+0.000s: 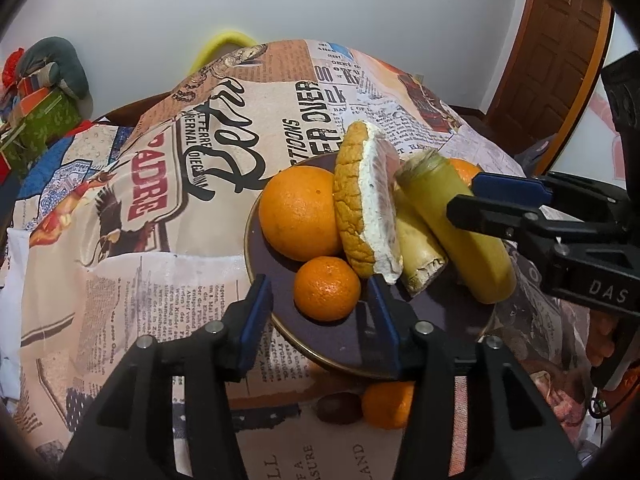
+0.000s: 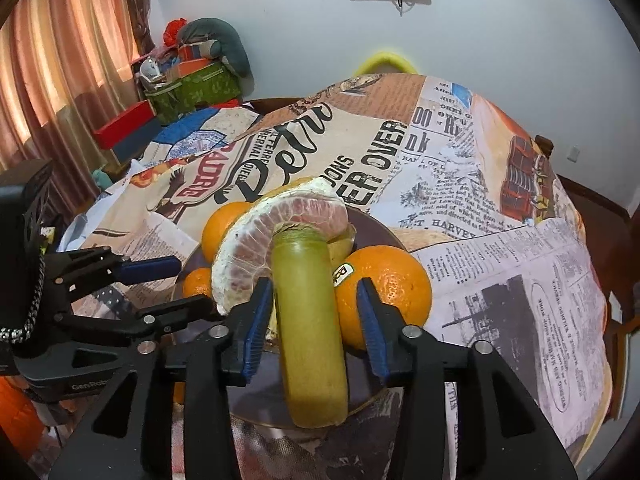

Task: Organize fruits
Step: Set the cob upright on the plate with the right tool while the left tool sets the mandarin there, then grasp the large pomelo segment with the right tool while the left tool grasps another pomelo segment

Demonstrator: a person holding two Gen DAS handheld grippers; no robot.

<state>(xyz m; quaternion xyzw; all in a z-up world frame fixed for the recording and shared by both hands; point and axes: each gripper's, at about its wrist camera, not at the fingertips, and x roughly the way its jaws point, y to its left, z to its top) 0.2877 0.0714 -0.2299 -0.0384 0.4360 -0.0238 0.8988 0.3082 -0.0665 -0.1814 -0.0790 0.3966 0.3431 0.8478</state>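
nearest, left gripper (image 1: 320, 312) open around a small dimpled mandarin (image 1: 327, 289), pads clear; right gripper (image 2: 314, 320) open astride a smooth yellow-green banana (image 2: 310, 320). both on a round dark plate (image 1: 352, 344); beyond, pithy pomelo wedge (image 1: 368, 204), large glossy orange (image 1: 298, 214), newsprint-patterned cloth (image 1: 160, 280).

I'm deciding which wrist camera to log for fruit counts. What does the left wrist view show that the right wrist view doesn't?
Only the left wrist view: an orange and a dark round fruit lying off the plate, and a wooden door.
Only the right wrist view: curtains and a stickered orange.
Both: the plate, pomelo wedge, green banana, small mandarin.
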